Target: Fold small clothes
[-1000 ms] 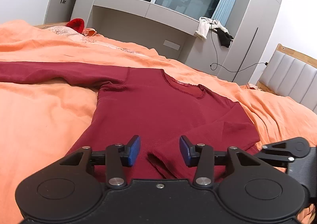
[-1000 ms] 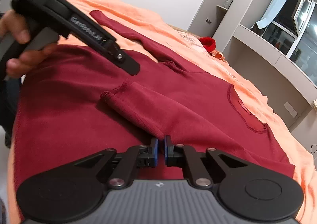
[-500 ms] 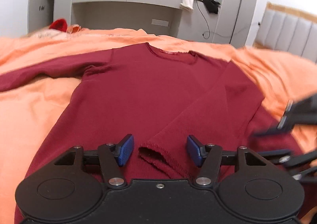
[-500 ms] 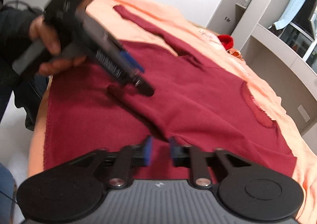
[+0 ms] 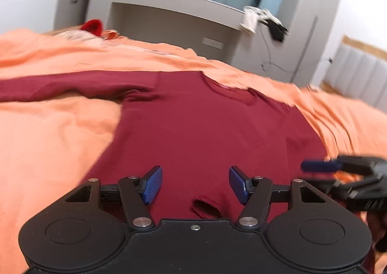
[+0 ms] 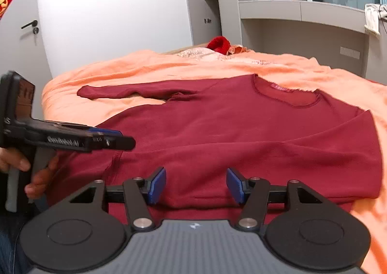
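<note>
So there's a dark red long-sleeve shirt [image 6: 241,133] lying flat on the bed, on top of an orange blanket [image 6: 150,68], neck hole pointing toward the grey wall cabinets [image 6: 302,10]. One sleeve [image 6: 125,91] is stretched straight out to the side over the blanket; the other sleeve [image 6: 266,153] is folded in across the body of the shirt, and its cuff [image 5: 205,207] sits right at the bottom of the left wrist view, just in front of the gripper body. The left gripper [image 5: 194,183] has its jaws spread wide, nothing between them, just hovering over the lower part of the shirt. Same deal with the right gripper [image 6: 196,185]: jaws wide apart, holding nothing, parked over the folded-in sleeve near the hem. In the right wrist view you can see the left gripper coming in from the side with a bare hand [image 6: 31,174] wrapped around its handle. The left wrist view is fairly blurred, so detail is mushy there. Something bright red [image 6: 219,44] sits at the far end of the bed, can't tell what it is. There's a white door [image 6: 21,39] off to the left.
</note>
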`<state>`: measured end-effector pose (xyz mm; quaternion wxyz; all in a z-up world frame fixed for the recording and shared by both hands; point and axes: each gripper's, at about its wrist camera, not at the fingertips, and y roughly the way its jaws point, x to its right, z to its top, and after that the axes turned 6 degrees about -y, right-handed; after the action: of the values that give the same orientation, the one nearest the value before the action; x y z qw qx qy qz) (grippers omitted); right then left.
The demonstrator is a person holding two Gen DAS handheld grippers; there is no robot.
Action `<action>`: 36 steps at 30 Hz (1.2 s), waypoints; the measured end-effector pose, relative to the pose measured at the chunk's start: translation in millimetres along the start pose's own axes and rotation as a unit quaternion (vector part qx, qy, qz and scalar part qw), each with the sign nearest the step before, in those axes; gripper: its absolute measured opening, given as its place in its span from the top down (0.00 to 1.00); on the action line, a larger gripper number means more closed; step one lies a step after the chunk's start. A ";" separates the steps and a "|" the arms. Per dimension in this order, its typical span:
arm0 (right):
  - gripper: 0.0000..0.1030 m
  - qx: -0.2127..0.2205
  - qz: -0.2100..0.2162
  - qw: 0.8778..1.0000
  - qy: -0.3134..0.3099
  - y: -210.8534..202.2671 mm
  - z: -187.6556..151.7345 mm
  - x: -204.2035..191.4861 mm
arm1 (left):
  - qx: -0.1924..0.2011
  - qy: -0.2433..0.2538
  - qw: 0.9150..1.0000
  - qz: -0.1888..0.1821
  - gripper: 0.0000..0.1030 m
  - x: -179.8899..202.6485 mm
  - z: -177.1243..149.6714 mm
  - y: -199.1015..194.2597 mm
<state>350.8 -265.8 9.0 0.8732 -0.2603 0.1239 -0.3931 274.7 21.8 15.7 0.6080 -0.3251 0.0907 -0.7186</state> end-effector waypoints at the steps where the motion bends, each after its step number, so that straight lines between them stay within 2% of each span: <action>1: 0.40 -0.012 -0.016 1.000 -0.011 6.4 0.2 -7.2 | 0.001 -0.003 1.000 0.002 0.38 -1.3 0.9 -0.5; 4: 0.42 -0.034 -0.046 0.998 -0.031 20.1 -7.8 -16.3 | 0.002 0.003 1.000 0.005 0.38 0.7 -0.5 -1.4; 5: 0.49 -0.035 -0.048 0.998 -0.030 21.0 -9.4 -16.0 | 0.002 0.007 1.000 0.005 0.38 2.4 -1.4 -1.3; 6: 0.69 -0.035 -0.048 0.998 -0.030 20.2 -11.6 -16.7 | 0.003 0.013 1.000 0.005 0.38 4.6 -2.2 -1.2; 8: 0.91 -0.035 -0.047 0.998 -0.032 17.4 -11.7 -15.5 | 0.003 0.019 1.000 0.003 0.38 7.6 -3.1 -1.4; 9: 0.96 -0.033 -0.045 0.998 -0.031 14.7 -12.1 -16.0 | 0.003 0.021 1.000 0.002 0.38 8.2 -3.2 -1.4; 11: 0.97 -0.033 -0.044 0.998 -0.040 6.5 -12.5 -17.2 | 0.004 0.022 1.000 -0.001 0.38 9.0 -3.4 -1.9; 16: 0.98 -0.034 -0.039 0.995 -0.080 -21.6 -16.4 -30.3 | 0.007 0.021 1.000 -0.007 0.37 8.3 -2.3 -2.4; 25: 0.98 -0.056 -0.023 0.990 -0.125 -38.7 -32.0 -37.8 | 0.010 0.035 0.999 -0.026 0.33 16.2 -4.0 -2.7; 28: 1.00 -0.058 -0.016 0.990 -0.131 -45.5 -38.0 -39.7 | 0.016 0.032 0.999 -0.033 0.32 17.5 -3.0 -4.4; 31: 1.00 -0.038 -0.001 0.993 -0.110 -50.4 -41.5 -34.7 | 0.019 0.025 0.999 -0.031 0.31 17.1 -0.5 -4.4; 32: 0.98 -0.031 0.007 0.995 -0.099 -52.2 -41.0 -32.7 | 0.020 0.022 0.999 -0.030 0.31 16.9 0.0 -4.5; 34: 0.87 -0.011 0.017 0.996 -0.085 -56.2 -36.7 -31.5 | 0.024 0.018 0.999 -0.027 0.31 15.8 1.8 -4.8; 36: 0.54 0.015 0.025 0.997 -0.078 -60.4 -30.6 -34.0 | 0.029 0.016 0.999 -0.018 0.30 14.4 2.8 -5.0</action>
<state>277.9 -284.8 17.3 0.8935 -0.2743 0.0559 -0.3512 271.5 10.3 25.7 0.6026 -0.2972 0.0735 -0.7370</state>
